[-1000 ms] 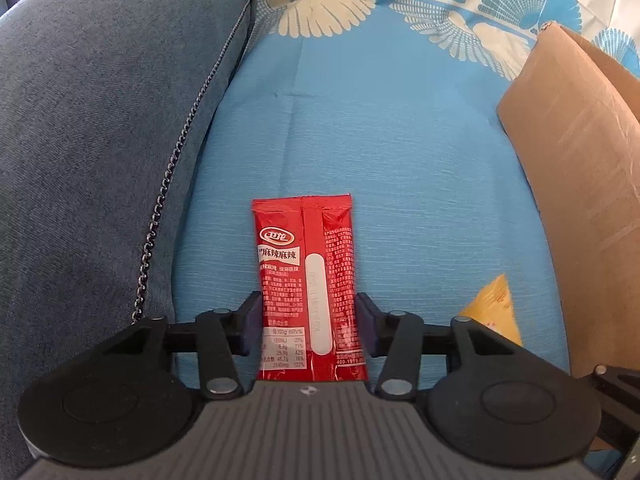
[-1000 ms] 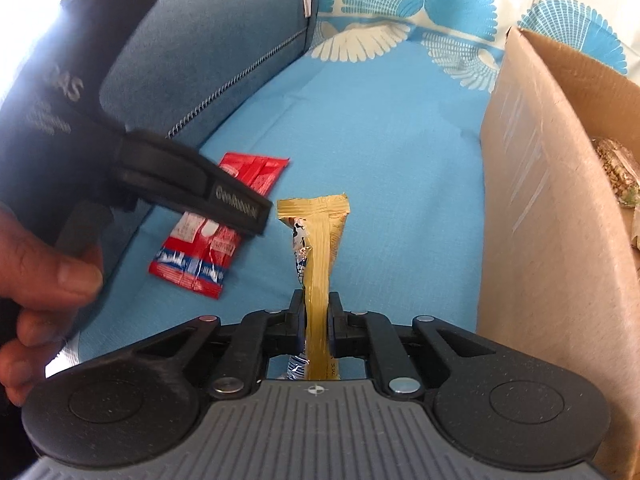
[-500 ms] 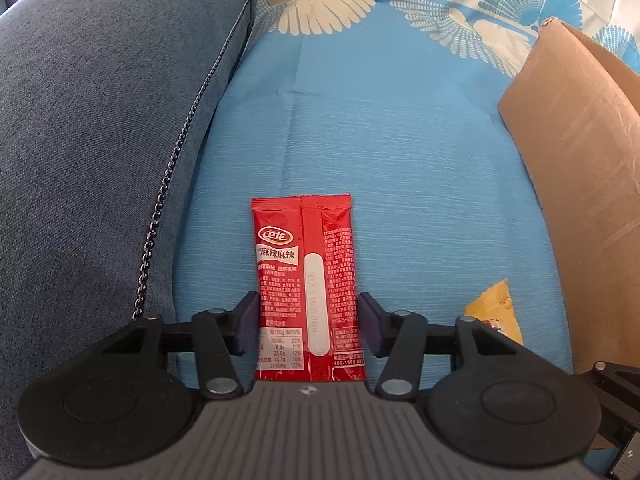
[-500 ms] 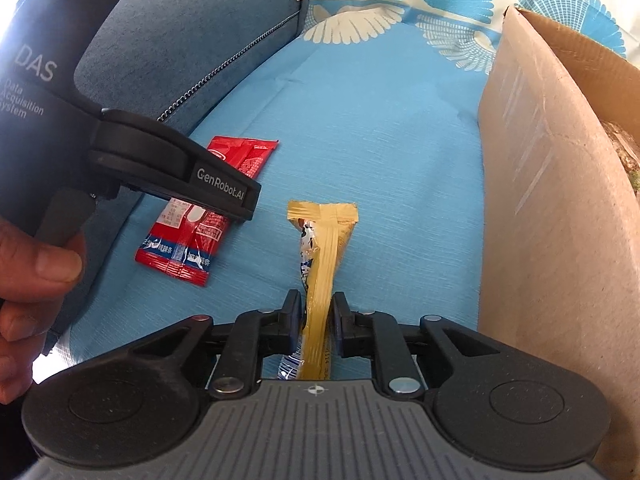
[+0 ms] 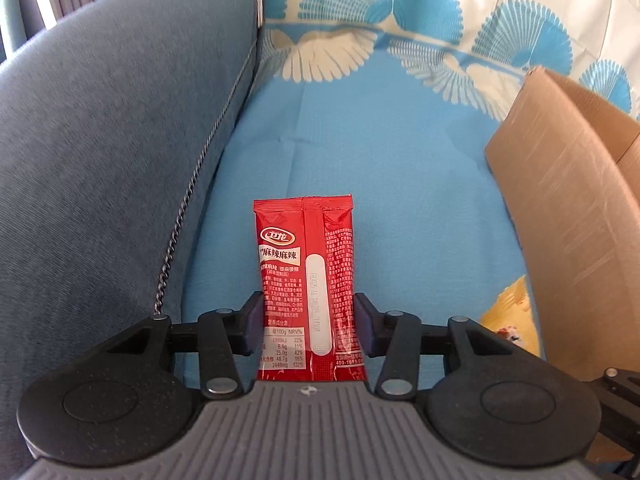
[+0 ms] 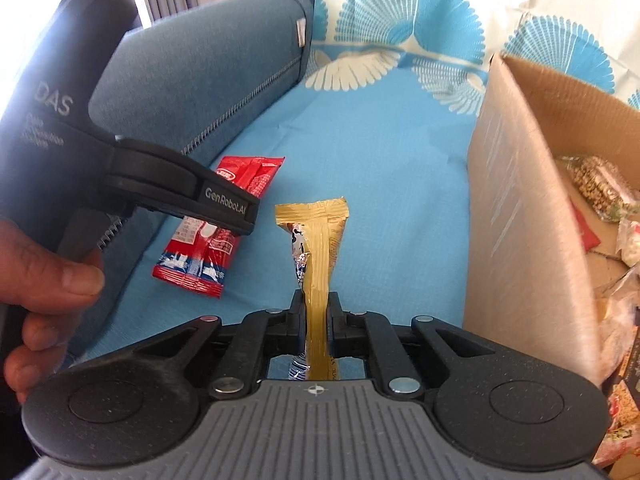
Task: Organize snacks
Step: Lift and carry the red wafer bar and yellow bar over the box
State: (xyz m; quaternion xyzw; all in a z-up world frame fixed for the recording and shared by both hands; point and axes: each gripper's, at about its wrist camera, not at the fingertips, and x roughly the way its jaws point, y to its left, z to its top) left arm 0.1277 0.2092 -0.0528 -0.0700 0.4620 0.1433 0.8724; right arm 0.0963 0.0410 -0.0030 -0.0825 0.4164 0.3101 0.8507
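My left gripper [image 5: 308,312] is shut on a red snack packet [image 5: 306,264], pads touching both its long edges, holding it above the blue cloth. The packet also shows in the right wrist view [image 6: 218,224], under the left gripper's body [image 6: 180,184]. My right gripper [image 6: 316,312] is shut on a yellow snack packet [image 6: 320,248], held edge-on and raised. The yellow packet shows at the right in the left wrist view [image 5: 510,312]. A cardboard box [image 6: 516,208] stands to the right with several snack packs [image 6: 604,188] inside.
The blue cloth [image 5: 360,140] covers a sofa seat. The grey-blue sofa arm [image 5: 100,160] rises on the left. A patterned white and blue cloth [image 5: 400,12] hangs behind. The box wall [image 5: 560,220] is close on the right.
Both grippers have risen and tilted up, each carrying its packet. The left jaws have closed onto the red packet. The inside of the box has come into the right wrist view.
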